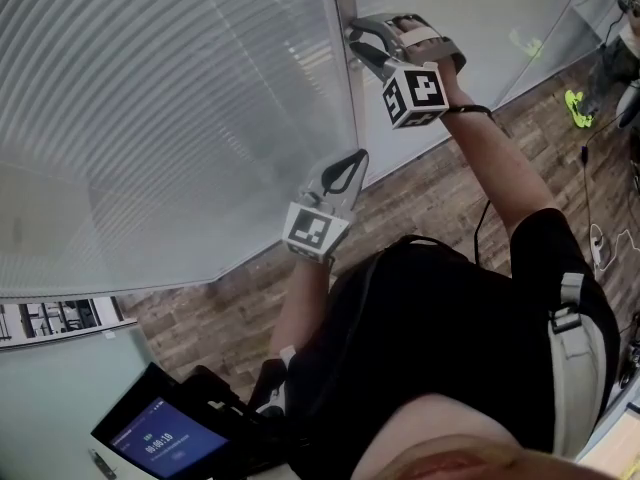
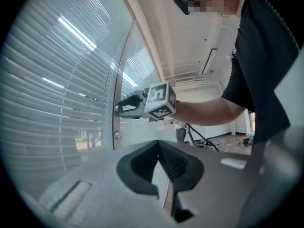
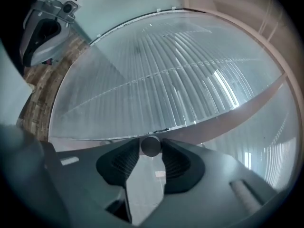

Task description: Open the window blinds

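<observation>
grey right gripper (image 3: 151,152) jaws parted loosely around a round knob (image 3: 151,145), left gripper (image 2: 158,146) jaws closed together, empty

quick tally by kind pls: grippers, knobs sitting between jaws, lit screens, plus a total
grippers: 2 (left gripper, right gripper)
knob between the right jaws: 1
lit screen: 1
total: 4

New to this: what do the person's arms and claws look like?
The grey plastic left claw and right claw have dark ribbed pads, each carrying a white cube with black square markers. Worn: black short-sleeved shirt, thin black band on the right wrist.
</observation>
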A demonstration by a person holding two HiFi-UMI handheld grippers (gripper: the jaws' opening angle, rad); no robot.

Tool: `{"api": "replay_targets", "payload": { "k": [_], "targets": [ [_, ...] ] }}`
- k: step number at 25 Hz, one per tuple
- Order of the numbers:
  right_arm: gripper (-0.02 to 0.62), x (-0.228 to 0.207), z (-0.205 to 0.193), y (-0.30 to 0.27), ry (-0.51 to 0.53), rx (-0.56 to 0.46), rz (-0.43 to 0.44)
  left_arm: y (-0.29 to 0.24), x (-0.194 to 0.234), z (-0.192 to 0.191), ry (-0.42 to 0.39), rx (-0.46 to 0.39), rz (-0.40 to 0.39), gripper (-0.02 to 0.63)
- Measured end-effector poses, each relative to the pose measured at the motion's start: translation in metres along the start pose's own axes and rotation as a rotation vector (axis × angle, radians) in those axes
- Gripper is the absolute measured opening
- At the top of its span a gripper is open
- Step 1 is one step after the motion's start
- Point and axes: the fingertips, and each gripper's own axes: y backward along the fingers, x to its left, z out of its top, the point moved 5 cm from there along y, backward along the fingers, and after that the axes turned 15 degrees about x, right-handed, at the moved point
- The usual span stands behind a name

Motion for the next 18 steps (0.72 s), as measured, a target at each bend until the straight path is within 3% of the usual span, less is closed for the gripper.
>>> {"api": "replay_targets", "payload": {
  "k": [1, 12, 18],
  "targets": [
    [0.124, 0.000, -0.001, -0.001, 0.006, 0.005, -0.006, 0.001, -0.001, 0.003, 0.008, 0.007, -0.001, 0.003],
    [0.129, -0.002, -0.005, -0.003, -0.043, 0.026, 0.004, 0.001, 0.002, -0.006, -0.015, -0.019, 0.018, 0.003],
    [0.129, -0.006, -0.006, -0.005, -0.177, 0.013, 0.055, 0.003, 0.002, -0.009, -0.005, -0.017, 0.023, 0.003]
  ]
}}
